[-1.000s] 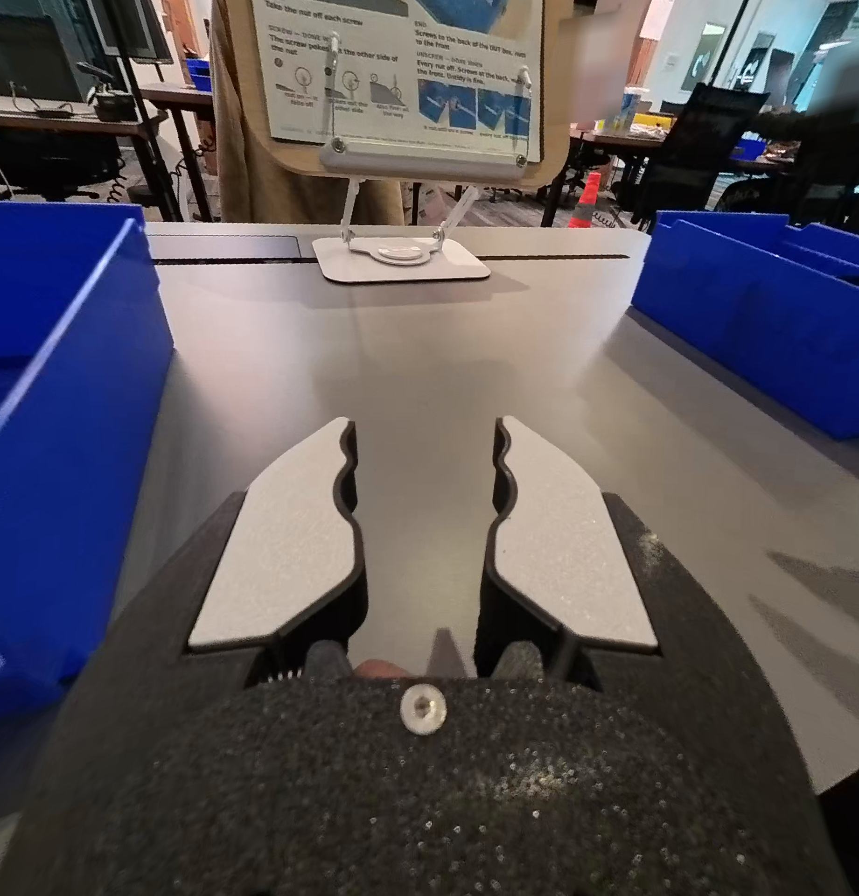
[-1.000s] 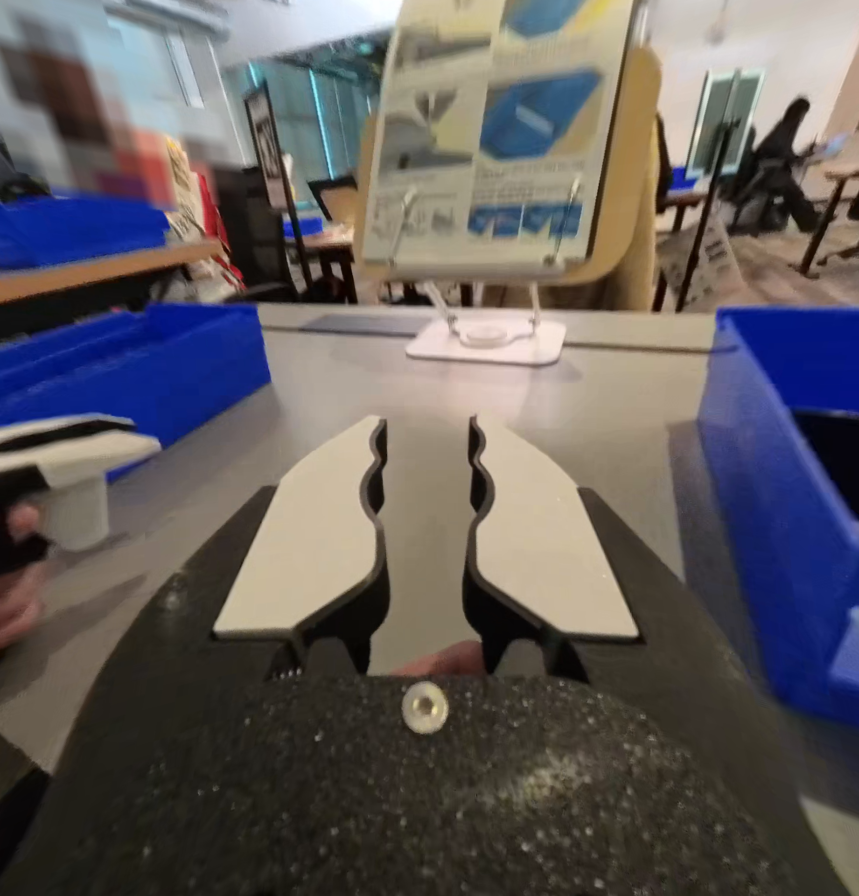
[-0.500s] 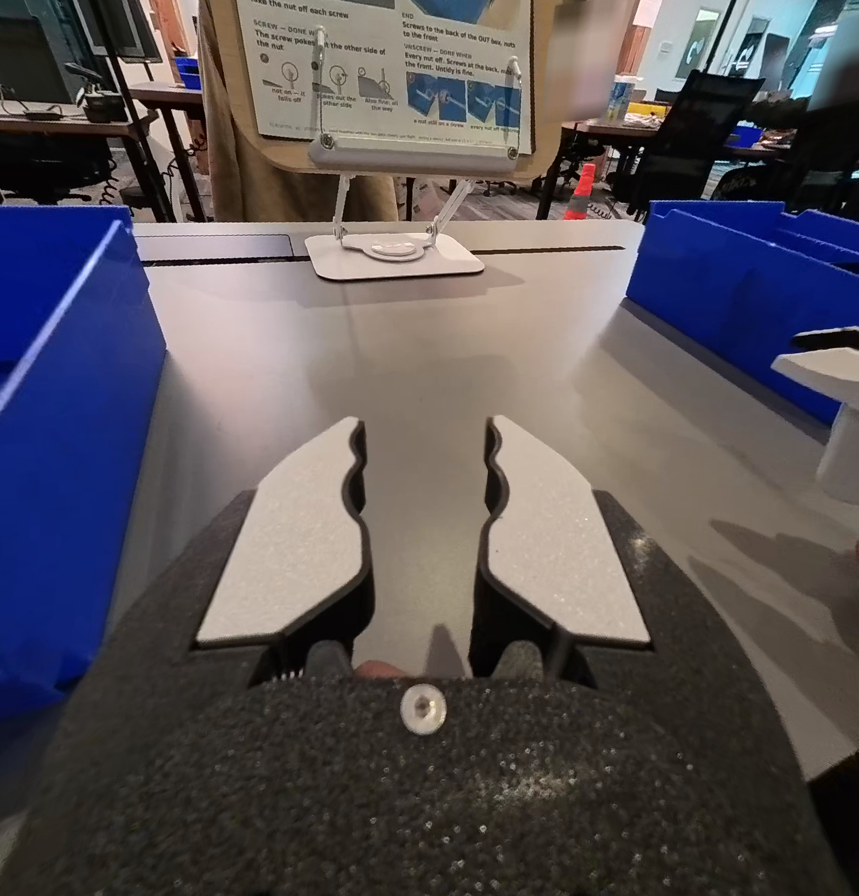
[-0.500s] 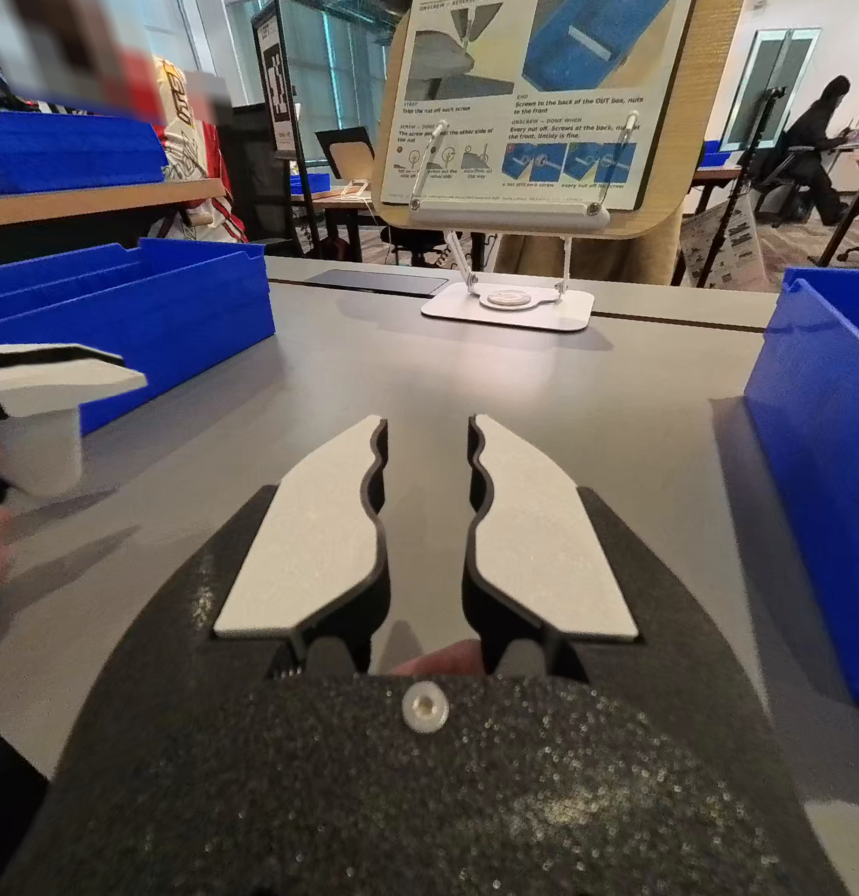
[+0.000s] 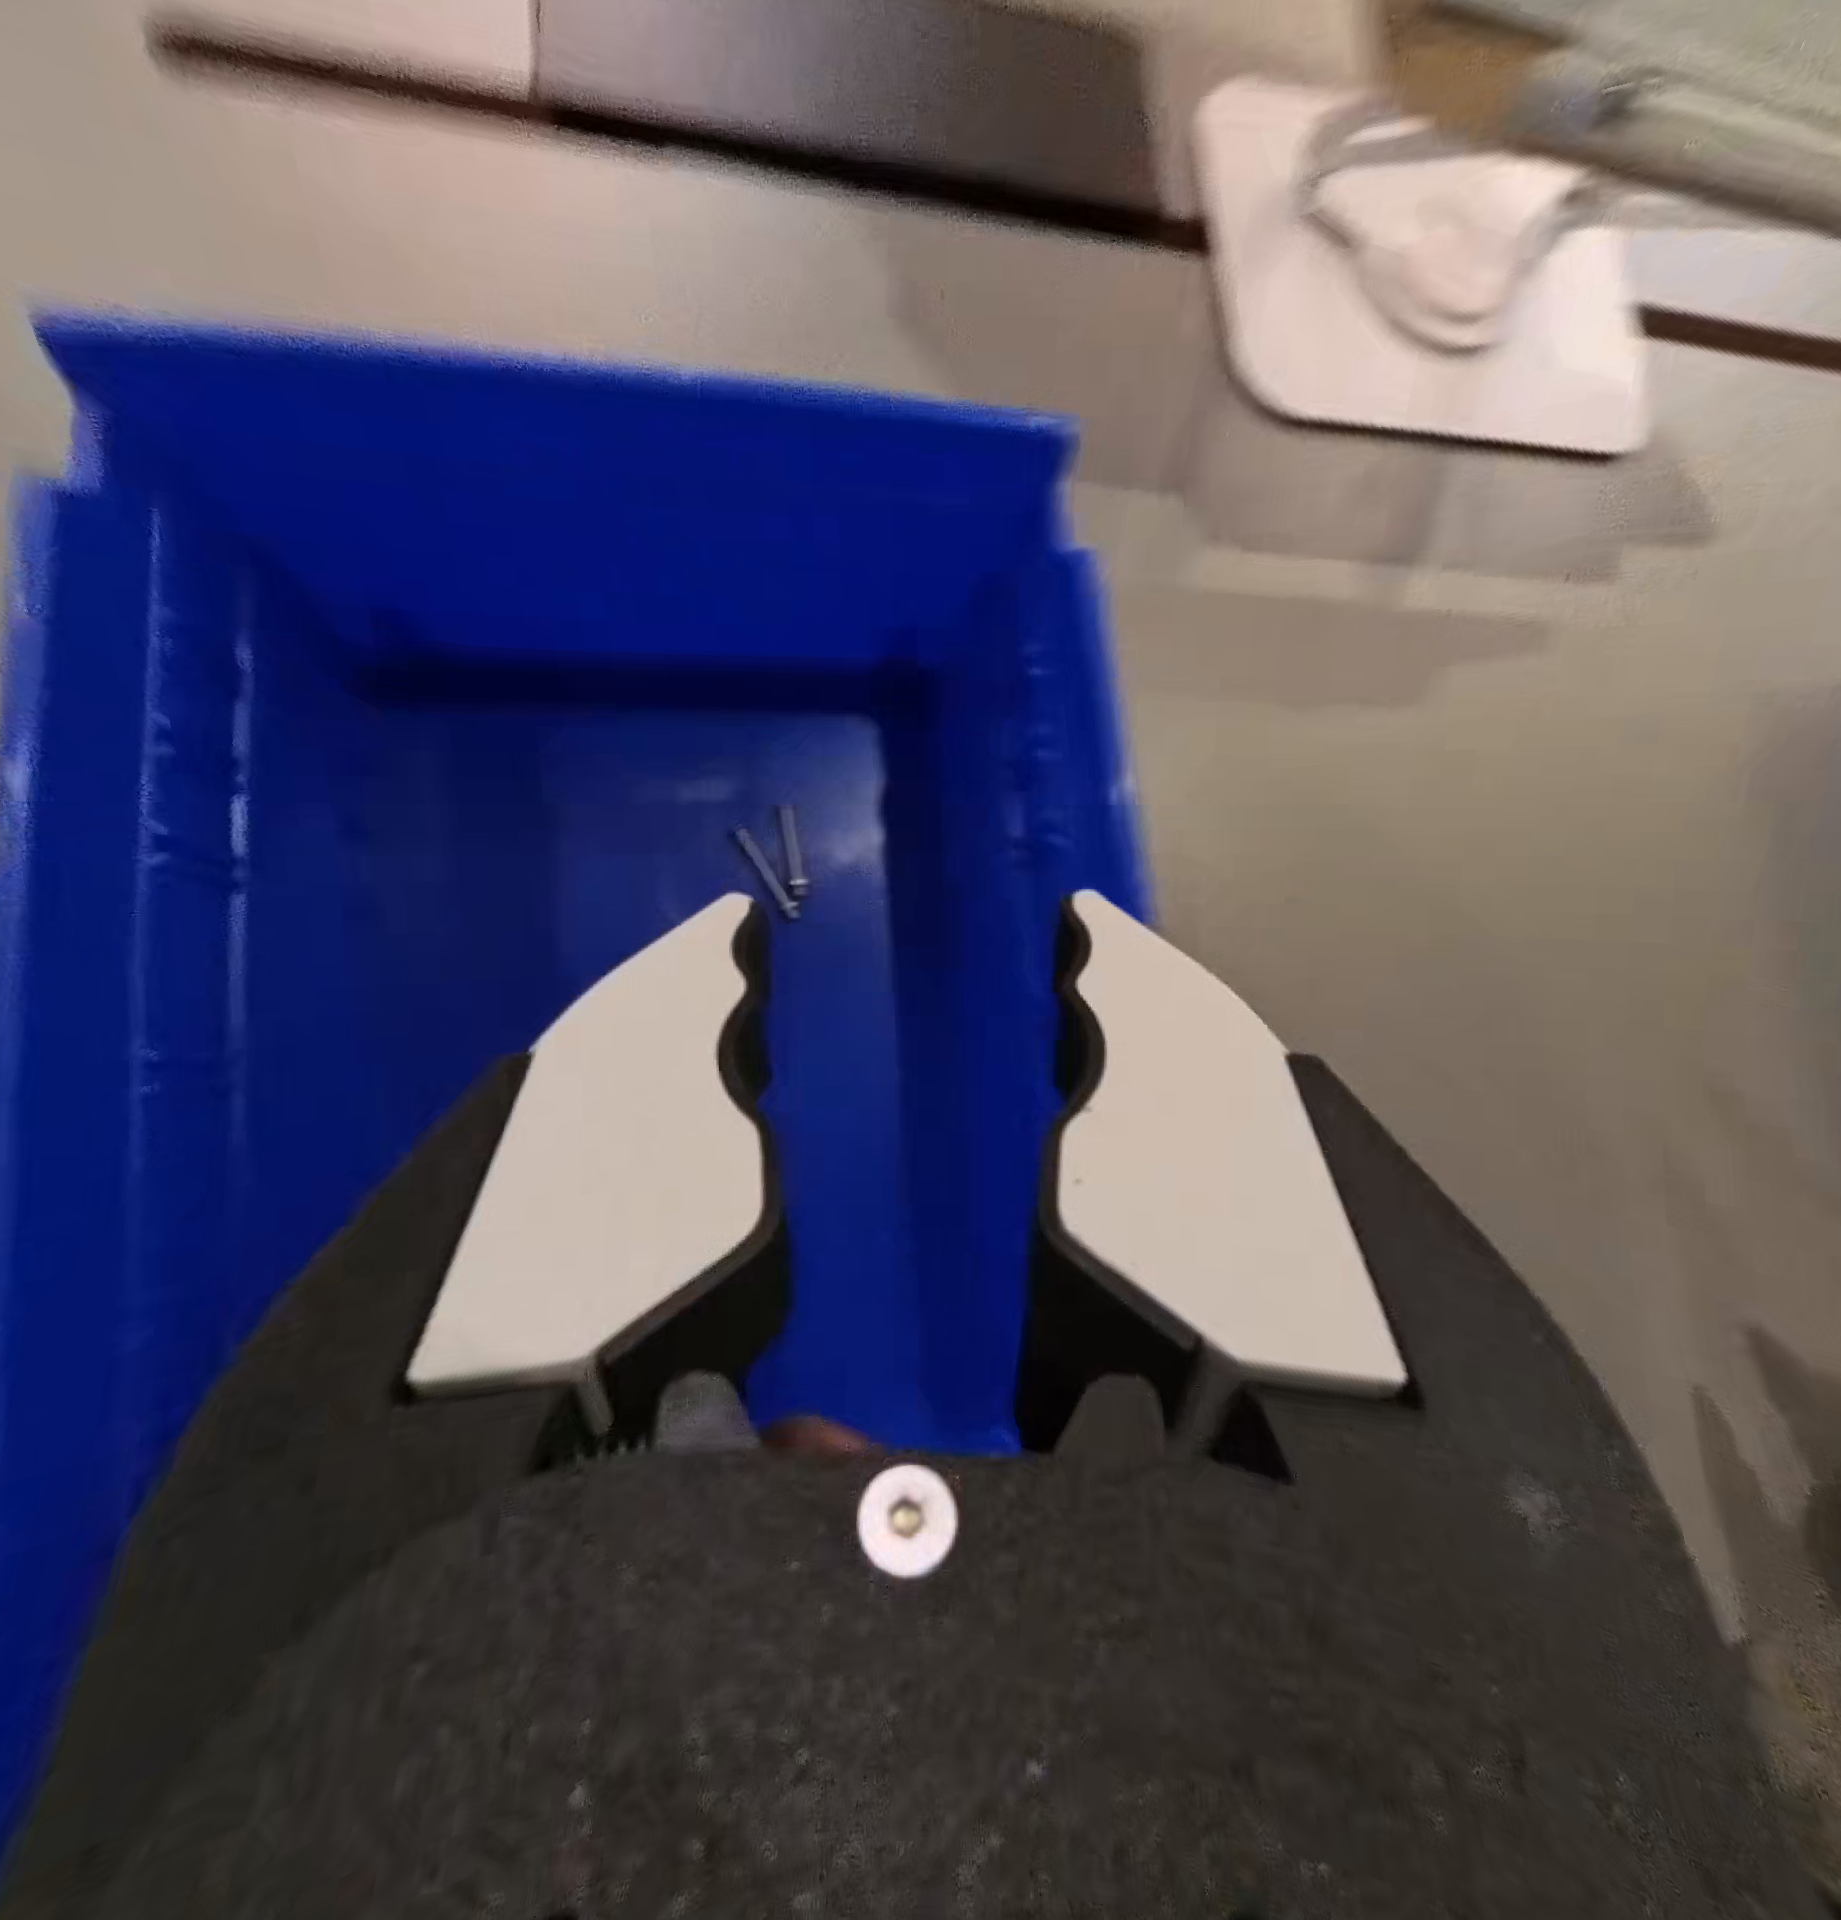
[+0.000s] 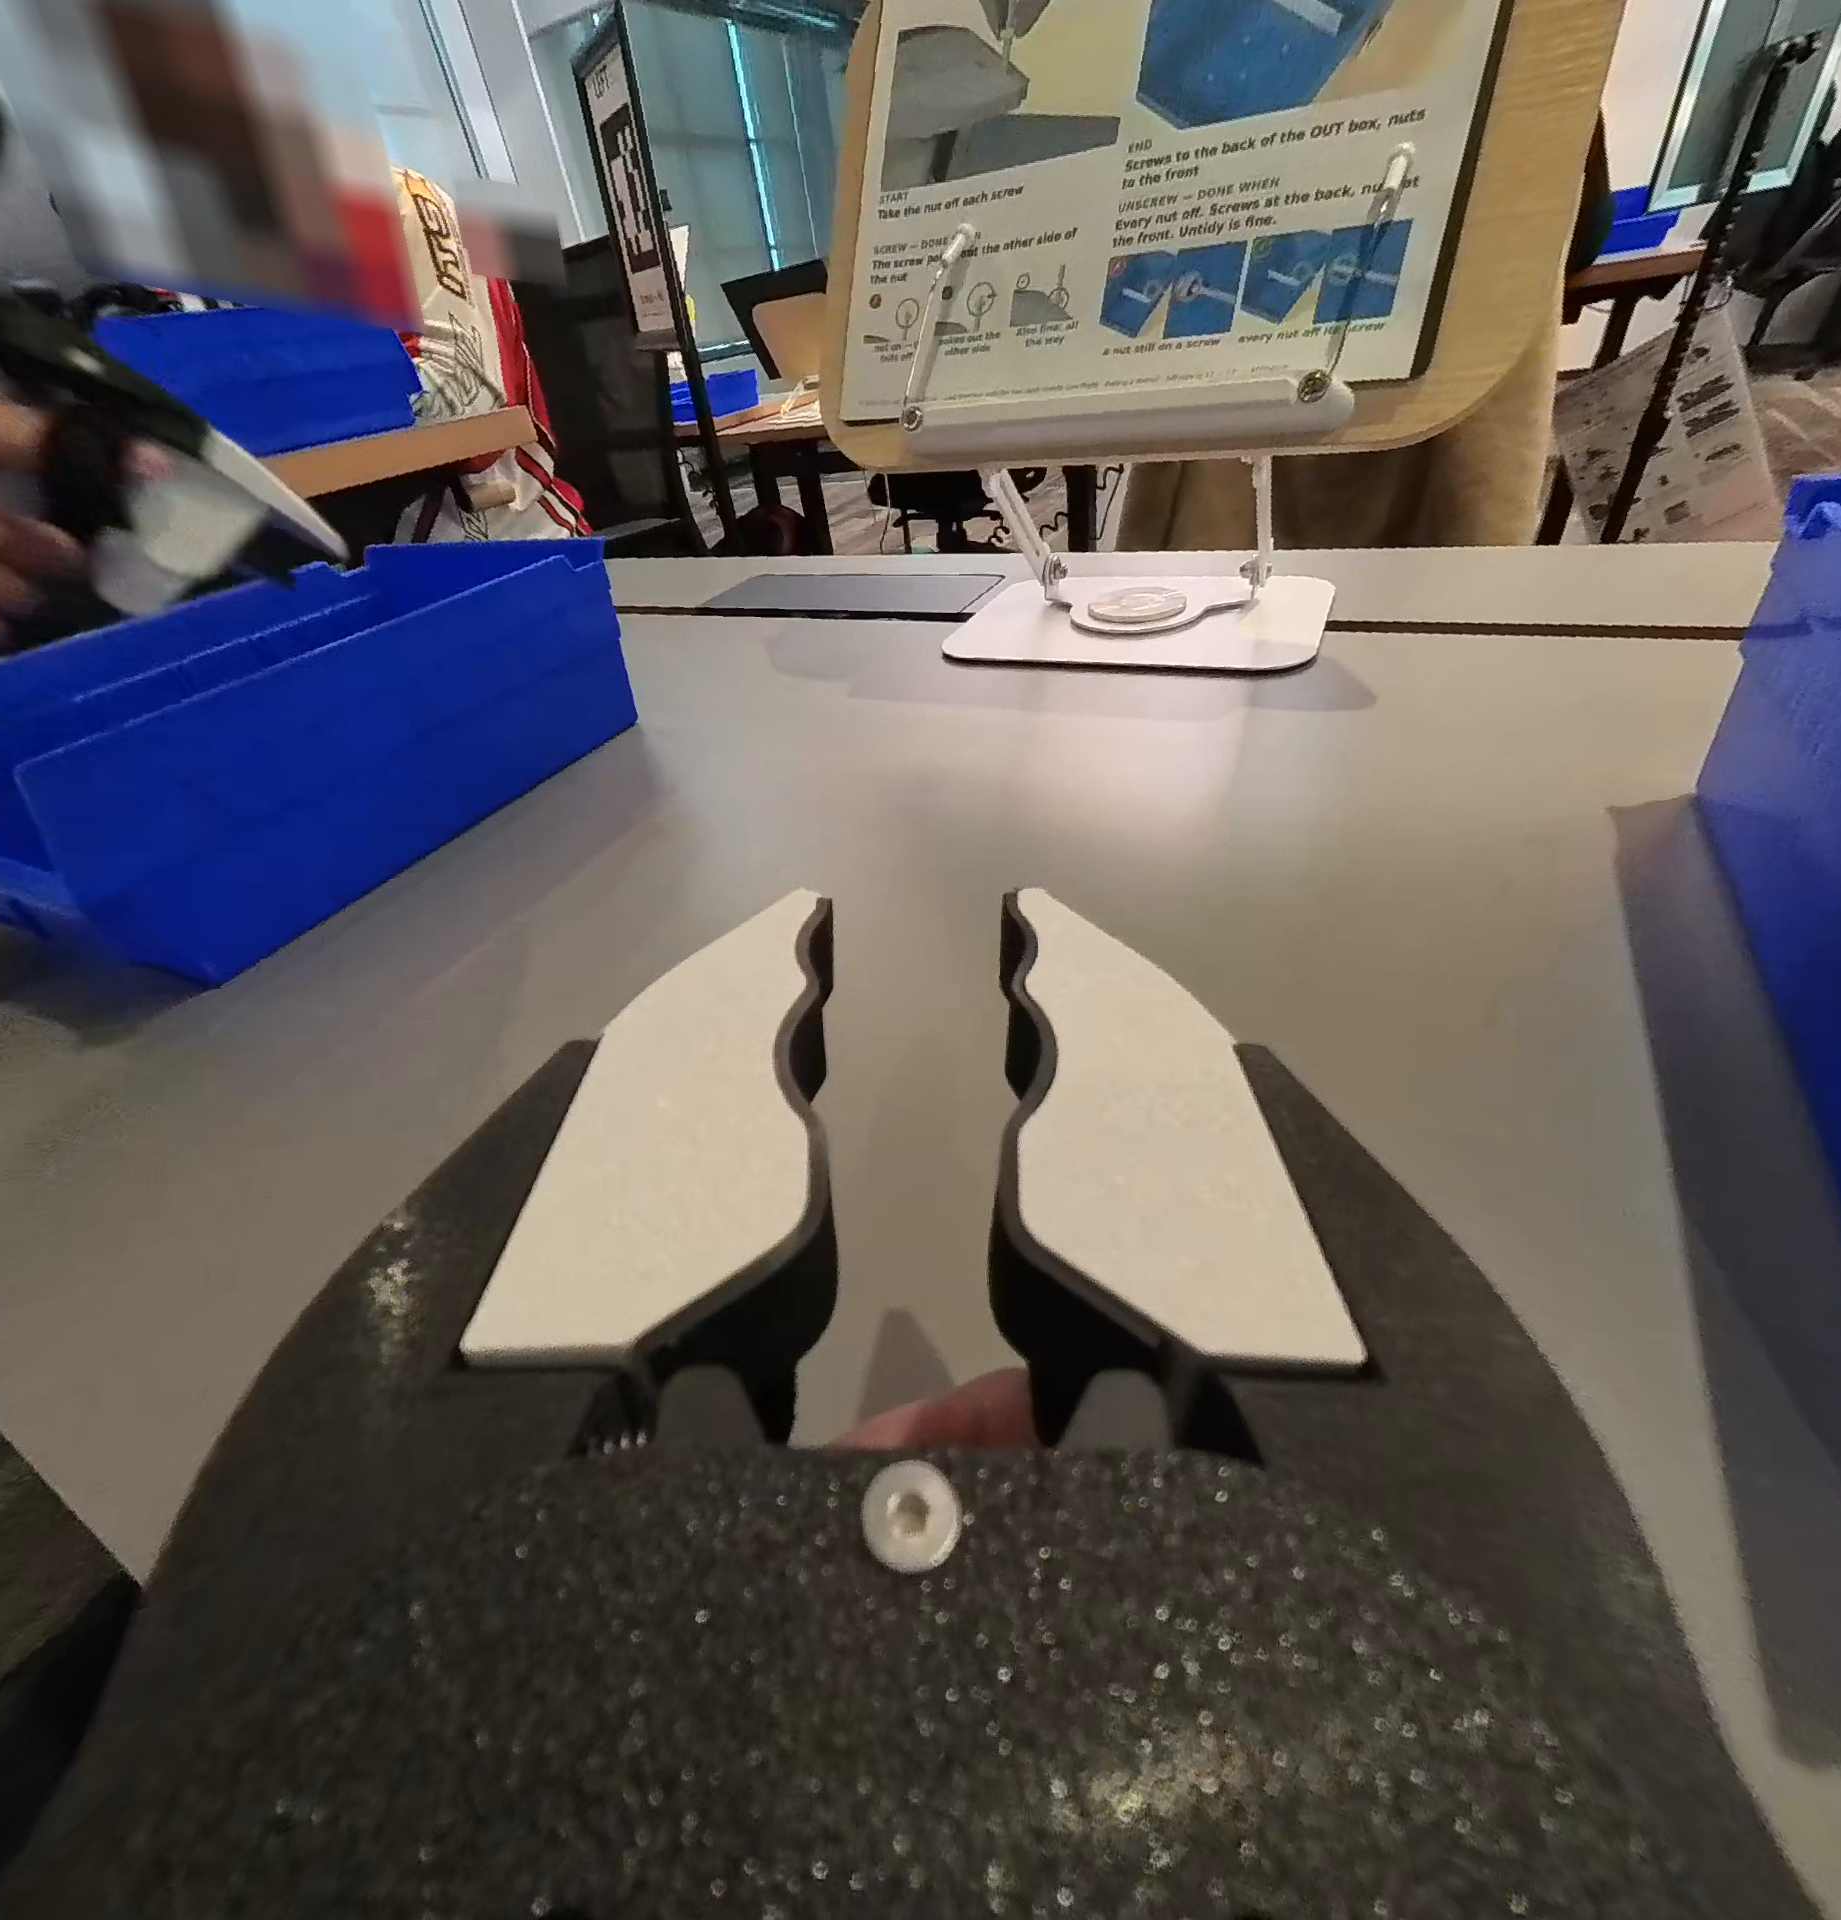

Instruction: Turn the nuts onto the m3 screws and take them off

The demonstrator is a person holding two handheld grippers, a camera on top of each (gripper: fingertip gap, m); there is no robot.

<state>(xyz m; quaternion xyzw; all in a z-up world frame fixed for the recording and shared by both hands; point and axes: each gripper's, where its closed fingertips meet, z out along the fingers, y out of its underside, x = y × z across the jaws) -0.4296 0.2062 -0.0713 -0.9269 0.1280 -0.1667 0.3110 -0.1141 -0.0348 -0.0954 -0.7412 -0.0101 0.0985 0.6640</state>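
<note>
In the left wrist view two small dark screws [image 5: 776, 858] lie on the floor of a blue bin [image 5: 199, 831]. My left gripper [image 5: 908, 914] is open and empty, held above the bin and pointing down into it, its tips just short of the screws. The view is blurred. In the right wrist view my right gripper [image 6: 916, 909] is open and empty, low over the grey table [image 6: 1155, 821]. The left gripper also shows far left in the right wrist view [image 6: 183, 509], above the blue bin [image 6: 303, 717]. I see no loose nuts.
An instruction board on a white stand [image 6: 1139, 618] sits at the table's back middle; its base also shows in the left wrist view [image 5: 1415, 281]. A second blue bin [image 6: 1809, 790] stands at the right. A dark pad [image 6: 854, 594] lies at the back.
My left gripper has swung left and tilted down over the left blue bin, opening a little wider. My right gripper has stayed low over the table, open.
</note>
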